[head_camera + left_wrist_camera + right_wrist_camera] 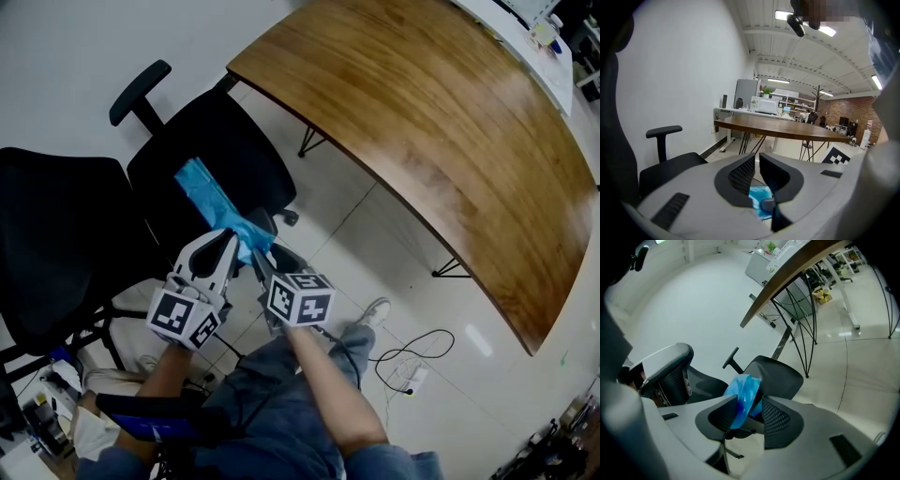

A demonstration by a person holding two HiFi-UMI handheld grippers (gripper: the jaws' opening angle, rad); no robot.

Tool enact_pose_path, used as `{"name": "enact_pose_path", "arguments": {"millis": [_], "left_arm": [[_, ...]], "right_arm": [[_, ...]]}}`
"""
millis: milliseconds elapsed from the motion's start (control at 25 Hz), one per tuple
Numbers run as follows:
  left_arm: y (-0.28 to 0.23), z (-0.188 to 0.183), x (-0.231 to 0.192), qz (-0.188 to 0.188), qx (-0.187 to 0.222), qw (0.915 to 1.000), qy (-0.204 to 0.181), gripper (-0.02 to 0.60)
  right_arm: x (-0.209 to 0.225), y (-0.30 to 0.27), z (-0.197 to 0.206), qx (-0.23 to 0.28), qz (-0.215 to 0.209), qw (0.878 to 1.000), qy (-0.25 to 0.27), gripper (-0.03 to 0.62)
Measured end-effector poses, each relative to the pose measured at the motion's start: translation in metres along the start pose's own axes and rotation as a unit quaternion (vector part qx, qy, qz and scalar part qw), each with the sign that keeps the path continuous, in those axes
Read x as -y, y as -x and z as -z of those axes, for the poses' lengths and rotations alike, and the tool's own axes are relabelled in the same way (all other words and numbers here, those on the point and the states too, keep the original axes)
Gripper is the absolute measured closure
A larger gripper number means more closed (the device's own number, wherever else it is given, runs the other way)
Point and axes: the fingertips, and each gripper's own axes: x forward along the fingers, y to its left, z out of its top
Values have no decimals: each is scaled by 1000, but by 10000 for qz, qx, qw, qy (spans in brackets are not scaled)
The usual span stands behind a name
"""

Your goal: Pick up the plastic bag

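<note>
The pick-up step looks to be under way, with both grippers meeting at the near end of the bag [211, 197]. Nearest, the right gripper [750, 397] is pinching that end, its jaws standing partly apart with blue plastic bunched between the pads. Just beside it, the left gripper [757, 155] is holding its jaws nearly together. Blue is showing low in the narrow gap, so it seems to be nipping an edge. Beyond them, the bag's free end is reaching out over the chair [225, 131]. The next move probably calls for a firm squeeze from both and an even lift, so the slippery film is not sliding out.
</note>
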Motion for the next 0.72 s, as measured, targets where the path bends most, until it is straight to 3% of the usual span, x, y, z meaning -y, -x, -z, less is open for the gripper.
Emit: {"name": "enact_pose_path", "arguments": {"millis": [120,240,520,720], "left_arm": [[1,1,-3,-18,-13,10000,-1,540],[3,1,-3,-17,-2,10000,29,540],[5,-9,2,5,130,9999,63,540],[9,-24,6,16,316,9994,117,540]], "right_arm": [[0,3,-2,12,43,9999,94,474],[-3,10,-7,108,144,9990,417,588],[-14,22,-25,171,64,9957,912,594],[-31,33,-48,63,36,9851,1719,594]]}}
